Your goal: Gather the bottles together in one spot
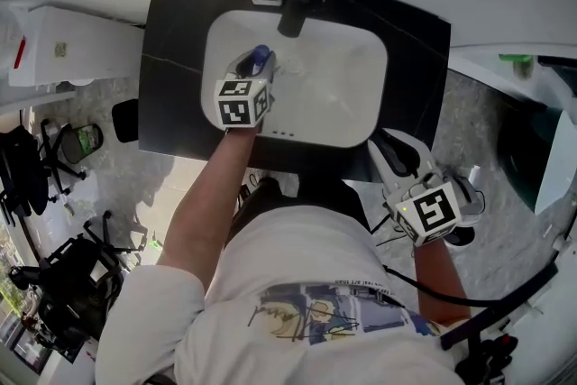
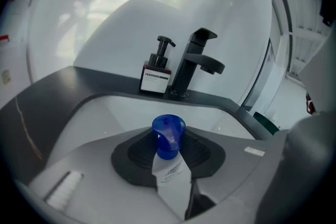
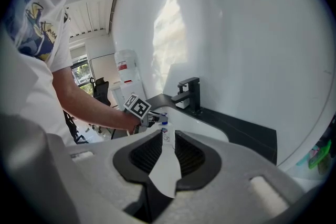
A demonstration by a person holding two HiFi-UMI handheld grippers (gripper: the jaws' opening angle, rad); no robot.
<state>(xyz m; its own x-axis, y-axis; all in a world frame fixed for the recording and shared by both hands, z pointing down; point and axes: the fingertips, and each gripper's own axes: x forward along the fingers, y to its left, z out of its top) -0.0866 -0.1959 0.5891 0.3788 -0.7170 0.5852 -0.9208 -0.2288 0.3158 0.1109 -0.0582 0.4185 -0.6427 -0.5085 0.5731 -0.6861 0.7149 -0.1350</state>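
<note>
My left gripper (image 1: 255, 66) hangs over the left side of the white sink (image 1: 334, 86), shut on a small white bottle with a blue cap (image 1: 261, 57). In the left gripper view the bottle (image 2: 168, 134) stands upright between the pads of that gripper (image 2: 169, 157), cap at the far end. A dark pump bottle with a white label (image 2: 156, 73) stands on the counter beside the black faucet (image 2: 195, 63). My right gripper (image 1: 395, 149) hovers off the counter's front right corner; in its own view this gripper (image 3: 164, 152) has its jaws slightly apart with nothing between them.
The sink is set in a black counter (image 1: 180, 68) against a white wall. Office chairs (image 1: 63, 149) and dark gear crowd the floor at the left. A white cabinet (image 1: 72, 45) stands left of the counter, and a dark bin (image 1: 532, 149) at the right.
</note>
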